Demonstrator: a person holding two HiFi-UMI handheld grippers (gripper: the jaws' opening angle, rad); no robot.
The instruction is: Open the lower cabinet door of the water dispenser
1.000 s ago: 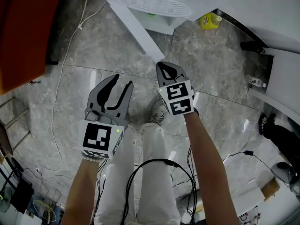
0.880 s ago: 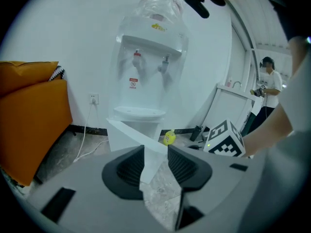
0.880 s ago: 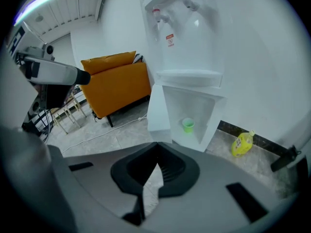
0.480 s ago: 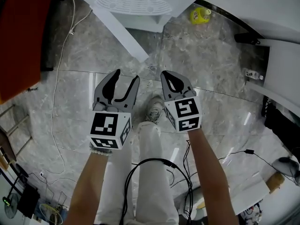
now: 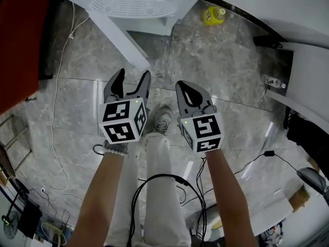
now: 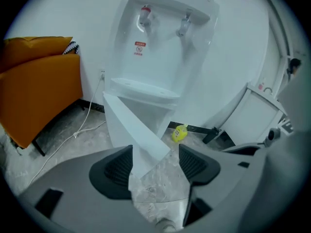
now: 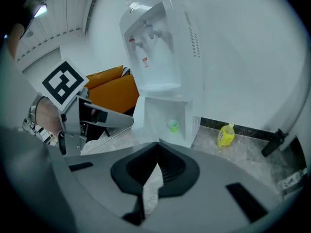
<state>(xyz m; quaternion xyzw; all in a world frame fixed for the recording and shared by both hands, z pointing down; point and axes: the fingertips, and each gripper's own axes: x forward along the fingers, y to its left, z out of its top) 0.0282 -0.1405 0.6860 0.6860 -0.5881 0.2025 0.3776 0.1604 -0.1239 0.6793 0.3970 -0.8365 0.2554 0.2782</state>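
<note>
In the head view both forearms reach forward side by side, the left gripper (image 5: 132, 78) and right gripper (image 5: 184, 86) tilted down toward the water dispenser (image 5: 131, 6); its cabinet door (image 5: 121, 40) is swung out, free edge toward the left gripper. In the left gripper view the jaws have just been opening and stand spread, nothing between them, the upright cabinet door ahead and apart. In the right gripper view the jaws are pressed together, empty, and a green cup (image 7: 173, 125) sits inside the opened base

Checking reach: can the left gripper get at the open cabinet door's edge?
Probably yes: the left gripper has just been opening its jaws, nothing between them, and the cabinet door stands straight ahead across bare floor.
</note>
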